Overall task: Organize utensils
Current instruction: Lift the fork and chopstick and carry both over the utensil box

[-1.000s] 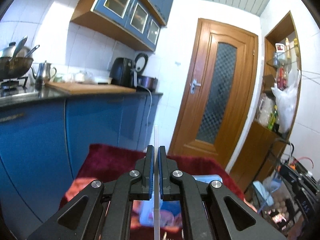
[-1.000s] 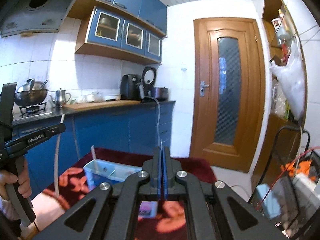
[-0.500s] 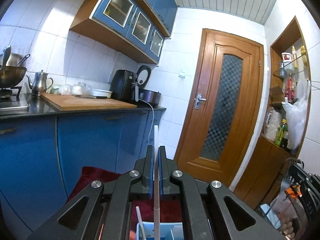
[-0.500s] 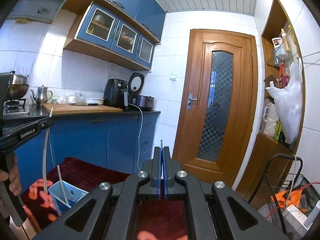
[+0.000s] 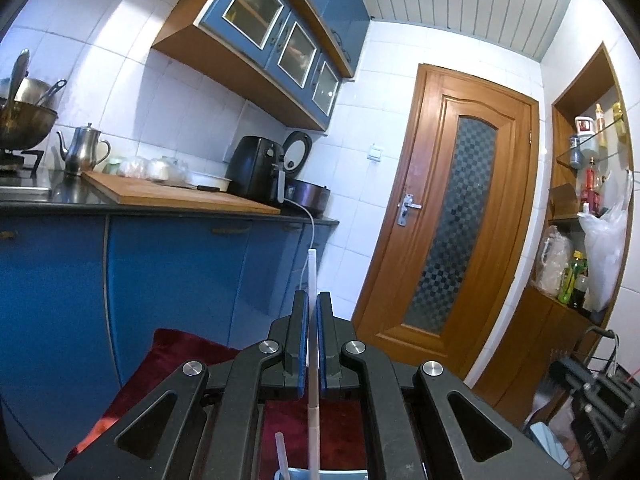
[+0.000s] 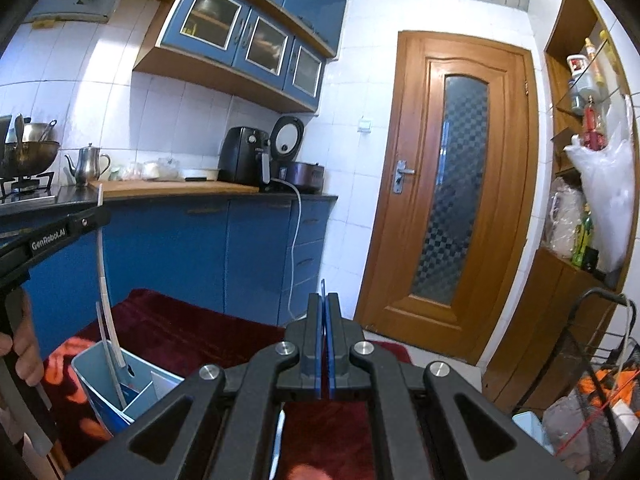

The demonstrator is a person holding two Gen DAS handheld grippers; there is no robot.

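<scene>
The left gripper [image 5: 313,300] is clamped on a white straw [image 5: 311,320], which stands nearly upright between its fingers. In the right wrist view the same straw [image 6: 105,292] runs down from the left gripper [image 6: 90,218] at 9 o'clock, and its lower end reaches into a light blue organizer box [image 6: 86,364] at 8 o'clock. The box stands on a dark red patterned cloth [image 6: 192,328] covering the table. A second white straw [image 6: 100,328] already leans in the same compartment, just beside the held one.

The right gripper [image 6: 324,300] is closed, with a thin blue item [image 6: 322,286] projecting just above the fingertips. The item appears to be pinched there; what it is cannot be determined.

Progress, as judged: the task is under way. One straw is stowed, one is being inserted and is not yet released, and the thin blue item remains to be placed. The next step calls for letting go of the straw once its end rests in the compartment.

Limits of view:
- The left wrist view shows only the rim of the organizer box [image 5: 332,473] at 6 o'clock; the interior is cut off.
- The right gripper body hides the near part of the box and the cloth behind it.
- The contents of the other compartments cannot be made out.
- A hand [image 6: 24,356] is partly visible at the 8 o'clock edge.
</scene>
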